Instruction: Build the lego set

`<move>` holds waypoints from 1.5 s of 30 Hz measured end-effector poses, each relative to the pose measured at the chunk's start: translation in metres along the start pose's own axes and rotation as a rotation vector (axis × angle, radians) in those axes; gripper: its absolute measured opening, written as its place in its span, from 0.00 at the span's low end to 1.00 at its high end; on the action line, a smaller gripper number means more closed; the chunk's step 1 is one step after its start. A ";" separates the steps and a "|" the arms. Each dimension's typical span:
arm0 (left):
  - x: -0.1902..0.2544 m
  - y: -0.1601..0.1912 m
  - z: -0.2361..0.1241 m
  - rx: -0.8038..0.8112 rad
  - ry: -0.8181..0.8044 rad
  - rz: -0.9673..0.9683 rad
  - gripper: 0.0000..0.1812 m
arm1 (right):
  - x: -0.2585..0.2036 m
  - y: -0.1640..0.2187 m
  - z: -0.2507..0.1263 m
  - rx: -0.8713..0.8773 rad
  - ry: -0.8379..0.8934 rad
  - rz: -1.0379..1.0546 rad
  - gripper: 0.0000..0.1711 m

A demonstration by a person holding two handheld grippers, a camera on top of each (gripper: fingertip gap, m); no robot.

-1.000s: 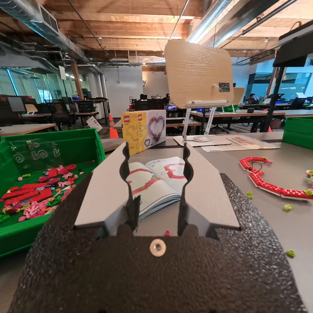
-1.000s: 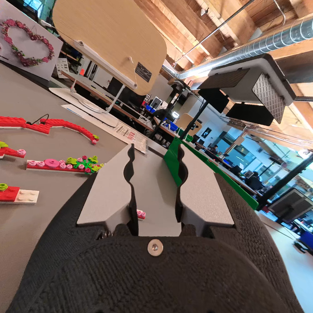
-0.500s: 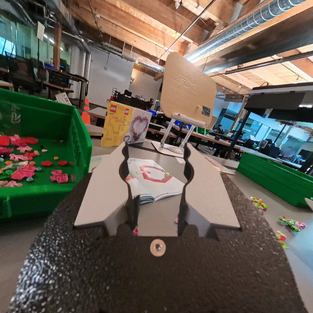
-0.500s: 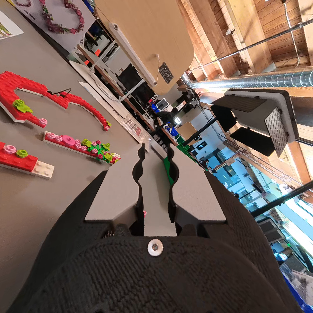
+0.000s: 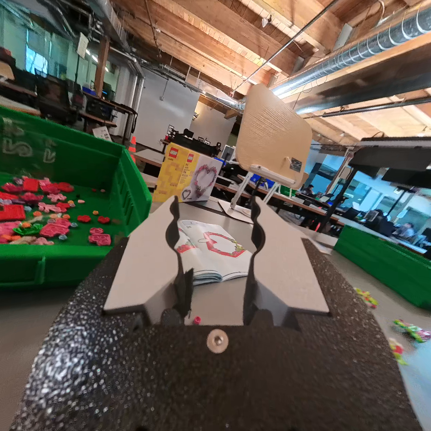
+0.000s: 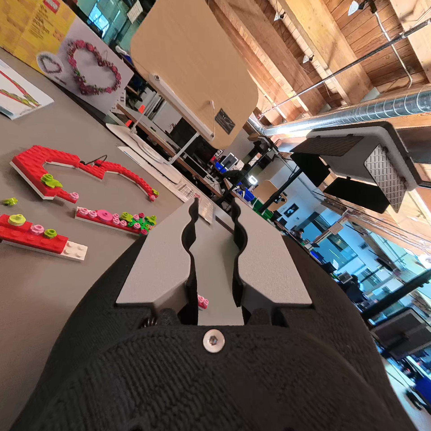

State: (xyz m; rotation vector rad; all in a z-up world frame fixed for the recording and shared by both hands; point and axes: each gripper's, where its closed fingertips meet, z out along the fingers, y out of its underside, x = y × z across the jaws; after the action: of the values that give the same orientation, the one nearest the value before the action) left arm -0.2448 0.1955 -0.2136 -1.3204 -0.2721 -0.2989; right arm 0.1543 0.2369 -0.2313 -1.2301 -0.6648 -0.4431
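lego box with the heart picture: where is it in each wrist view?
Left wrist view: lego box stands upper centre, behind the open booklet.
Right wrist view: upper left corner, tilted and cropped by the frame.
Shared landmark: the tan board on a white stand, just right of the box.

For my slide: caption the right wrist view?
Open right claw beside flower-studded red brick heart segments on grey table.

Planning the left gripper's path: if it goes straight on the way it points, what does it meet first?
Probably the open instruction booklet, lying on the table between the left gripper fingers' line; depth is unclear.
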 end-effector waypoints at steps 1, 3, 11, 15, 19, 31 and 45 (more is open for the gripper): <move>0.002 -0.001 0.000 0.007 -0.003 0.038 0.32 | 0.000 -0.002 -0.001 0.010 -0.001 0.004 0.17; 0.008 -0.004 0.001 0.013 -0.001 0.103 0.31 | 0.000 -0.003 -0.002 0.020 -0.008 -0.009 0.19; 0.035 -0.044 0.021 0.089 0.047 0.304 0.29 | 0.022 -0.007 0.020 0.089 -0.114 0.481 0.25; 0.057 -0.071 0.045 0.193 0.103 0.503 0.26 | 0.037 -0.041 0.057 0.201 -0.184 0.639 0.27; 0.063 -0.056 0.086 0.188 0.133 0.564 0.25 | 0.044 -0.064 0.101 0.260 -0.164 0.720 0.21; 0.115 -0.006 0.143 0.069 0.510 0.522 0.18 | -0.007 -0.058 0.120 0.183 -0.294 0.823 0.27; 0.113 -0.083 0.179 0.075 0.531 0.425 0.16 | -0.252 -0.142 -0.008 -0.040 -1.546 0.290 0.05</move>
State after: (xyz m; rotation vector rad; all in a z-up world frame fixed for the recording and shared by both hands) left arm -0.1746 0.3445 -0.0572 -1.1440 0.4371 -0.2633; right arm -0.1199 0.1779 -0.3030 -1.5434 -1.7111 0.8876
